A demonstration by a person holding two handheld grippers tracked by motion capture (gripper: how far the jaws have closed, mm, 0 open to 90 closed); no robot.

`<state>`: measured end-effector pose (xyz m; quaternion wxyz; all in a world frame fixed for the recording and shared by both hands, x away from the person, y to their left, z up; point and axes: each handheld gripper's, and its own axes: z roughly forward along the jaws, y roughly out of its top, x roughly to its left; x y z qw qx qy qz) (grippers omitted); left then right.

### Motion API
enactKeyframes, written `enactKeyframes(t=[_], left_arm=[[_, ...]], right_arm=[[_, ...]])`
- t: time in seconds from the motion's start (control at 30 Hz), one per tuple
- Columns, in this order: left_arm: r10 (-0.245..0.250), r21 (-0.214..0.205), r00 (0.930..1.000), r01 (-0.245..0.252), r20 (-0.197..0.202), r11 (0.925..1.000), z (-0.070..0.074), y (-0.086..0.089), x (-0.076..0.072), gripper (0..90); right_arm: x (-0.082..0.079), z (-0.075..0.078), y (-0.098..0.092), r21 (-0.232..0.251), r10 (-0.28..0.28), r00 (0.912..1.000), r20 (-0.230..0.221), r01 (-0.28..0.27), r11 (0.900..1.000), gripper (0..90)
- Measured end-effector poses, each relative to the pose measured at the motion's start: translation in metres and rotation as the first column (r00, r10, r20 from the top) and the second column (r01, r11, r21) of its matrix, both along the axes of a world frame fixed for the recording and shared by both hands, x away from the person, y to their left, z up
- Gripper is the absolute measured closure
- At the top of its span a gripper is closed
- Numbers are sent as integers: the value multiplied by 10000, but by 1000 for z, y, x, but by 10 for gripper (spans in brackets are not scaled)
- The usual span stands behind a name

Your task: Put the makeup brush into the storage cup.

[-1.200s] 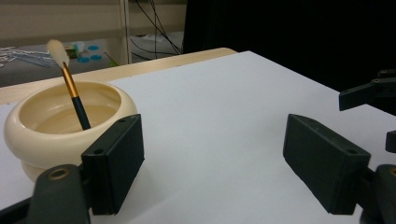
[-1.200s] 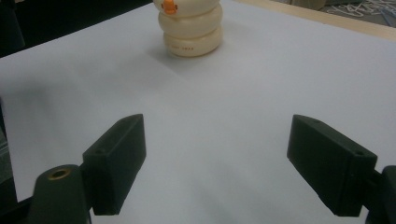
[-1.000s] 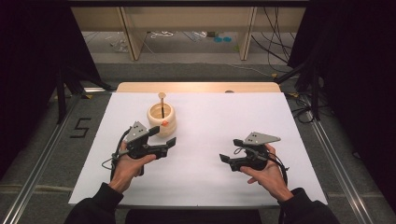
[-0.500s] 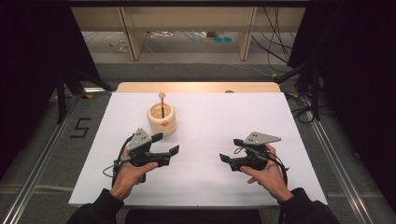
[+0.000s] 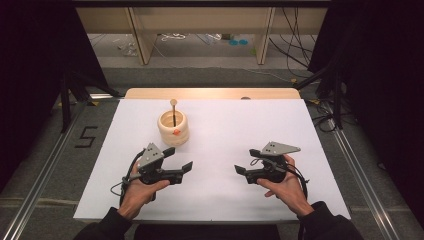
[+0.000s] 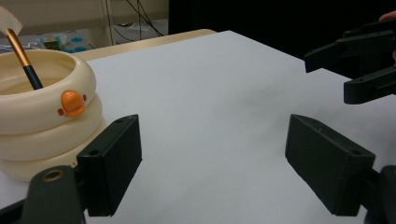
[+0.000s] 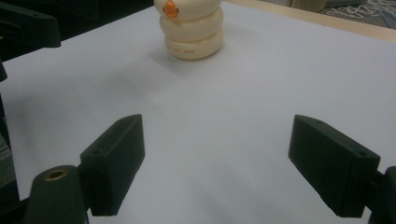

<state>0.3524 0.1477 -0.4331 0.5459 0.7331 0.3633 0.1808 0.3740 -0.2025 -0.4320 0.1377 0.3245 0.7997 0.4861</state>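
We have both claws low over the near half of the bench, jaws wide apart, nothing held. The left claw sits just near-side of the holder, apart from it; the right claw is well apart from it, toward the right edge. The holder is a cream ringed cup with an orange duck bill, standing upright left of centre in the far half. A brush stands in it, tilted, handle leaning on the rim, head up.

Step in hand, as we judge it: go for the brush with the left claw, since it is nearest. In the left gripper view the holder lies off the left jaw, not between the jaws, so we should swing left and lift first. Come down over the rim, take the handle above the rim, jaws either side, and close gently. Pull along the tilt, not straight up, or the light holder may tip. The right claw could steady the holder wall if it rocks.
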Motion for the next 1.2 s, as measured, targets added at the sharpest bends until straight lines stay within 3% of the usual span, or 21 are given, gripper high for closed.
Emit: enactKeyframes(t=[0.57,0.8,1.2], left_arm=[[-147,91,9998,148,-98,9998,-6,-4,-16,182],[-277,346,9996,277,-25,9990,-8,-4,-15,169],[-132,215,9999,134,-109,9997,-8,-4,-15,164]], right_arm=[[-1,-2,2,-3,72,9999,-87,-72,10000,165],[-1,-2,2,89,-24,9999,-99,25,10000,159],[0,-3,3,77,-49,10000,-21,49,10000,159]])
